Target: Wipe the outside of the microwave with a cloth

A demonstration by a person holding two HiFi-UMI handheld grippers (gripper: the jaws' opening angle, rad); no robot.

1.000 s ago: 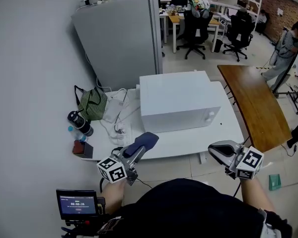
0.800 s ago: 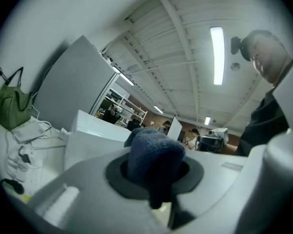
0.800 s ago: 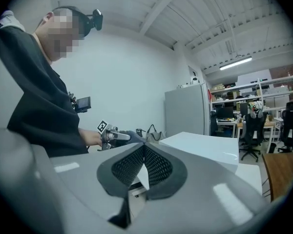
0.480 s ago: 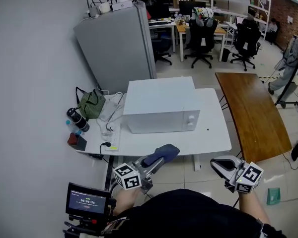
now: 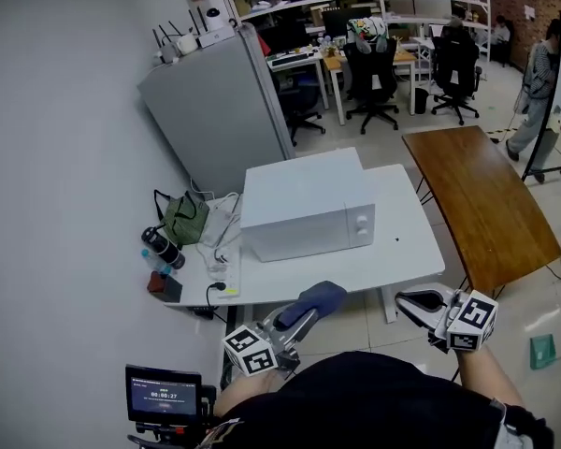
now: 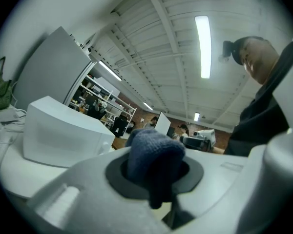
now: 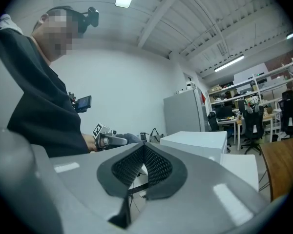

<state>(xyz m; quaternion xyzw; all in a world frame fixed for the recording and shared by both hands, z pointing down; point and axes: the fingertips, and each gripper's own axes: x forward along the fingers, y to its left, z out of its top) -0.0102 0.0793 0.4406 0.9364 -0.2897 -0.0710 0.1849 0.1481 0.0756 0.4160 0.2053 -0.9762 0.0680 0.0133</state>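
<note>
Head view: looking steeply down on the white microwave (image 5: 309,204), door shut, sitting on a white surface (image 5: 355,267). Carrying the dark blue cloth (image 5: 318,297) pinched in the left hand-held gripper (image 5: 301,316), near the front edge of the surface but well apart from the microwave. Holding the right hand-held gripper (image 5: 419,301) off to the side over the floor, touching nothing. Noting clutter at the left end of the surface: a green bag (image 5: 185,218), a dark bottle (image 5: 161,247) and loose cables (image 5: 221,243) (all near the microwave's left side, so probably crowding any wipe there). Also noting a grey cabinet (image 5: 215,110) behind and a wooden table (image 5: 477,195) to the right.

Left gripper view: clamping the jaws on the cloth (image 6: 154,152), bunched and poking out between them, with the microwave (image 6: 63,135) ahead and to the left, no contact between the two.

Right gripper view: pressing the jaws together on nothing, with the microwave (image 7: 195,143) beyond.

Judging the step in hand as the approach, with no wiping begun. Needing next to bring the cloth flat onto the top or front panel and sweep across, minding the dial (image 5: 362,221) on the front and the cables beside.
</note>
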